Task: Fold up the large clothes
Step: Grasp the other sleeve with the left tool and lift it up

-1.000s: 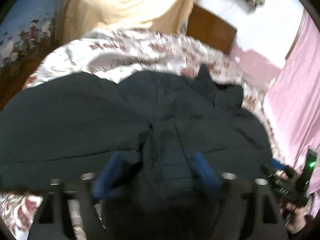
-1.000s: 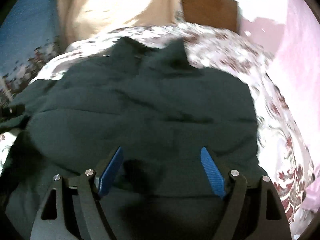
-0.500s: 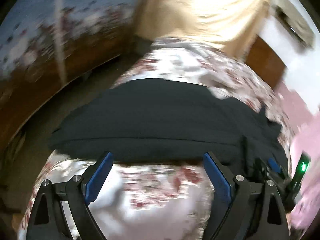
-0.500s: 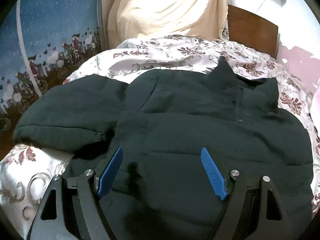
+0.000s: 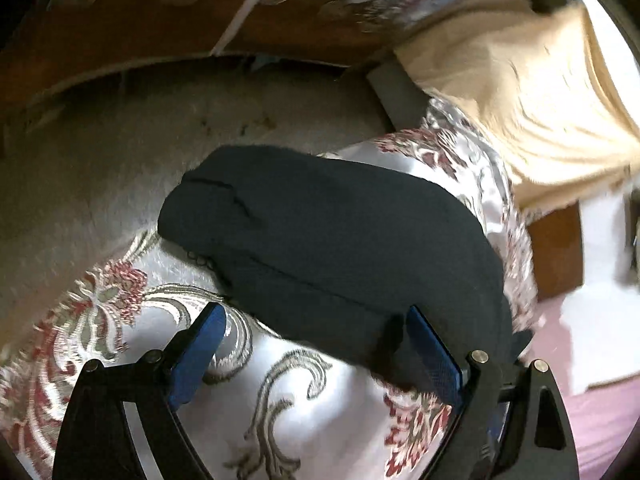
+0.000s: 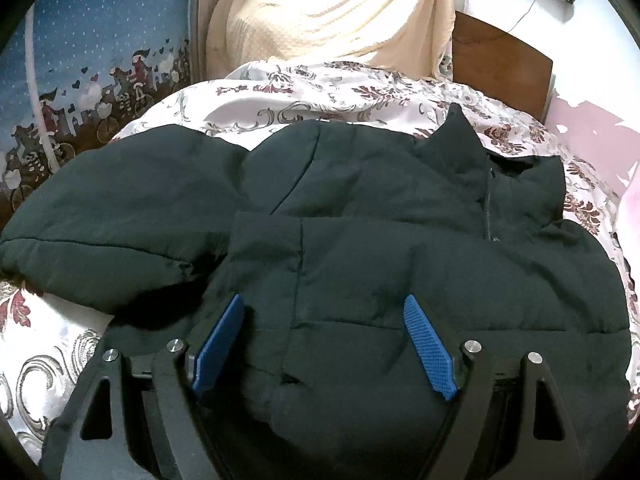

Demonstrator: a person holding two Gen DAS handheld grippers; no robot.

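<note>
A large dark puffer jacket (image 6: 400,240) lies spread on a floral bedspread (image 6: 320,92), collar to the far right, its left sleeve (image 6: 112,216) stretched out to the left. My right gripper (image 6: 324,332) is open and empty, hovering over the jacket's body. In the left wrist view the sleeve (image 5: 340,248) lies across the bedspread (image 5: 304,392), its cuff near the bed's edge. My left gripper (image 5: 316,344) is open and empty; its right finger (image 5: 434,356) is beside the sleeve's near edge.
A cream blanket (image 6: 332,12) hangs at the head of the bed beside a brown wooden headboard (image 6: 504,64). A blue patterned curtain (image 6: 92,52) is on the left. The floor (image 5: 140,148) lies beyond the bed edge. Pink fabric (image 5: 600,420) is at right.
My left gripper let go of the jacket and swung left toward the sleeve's cuff end. My right gripper pulled back from the jacket and stayed open.
</note>
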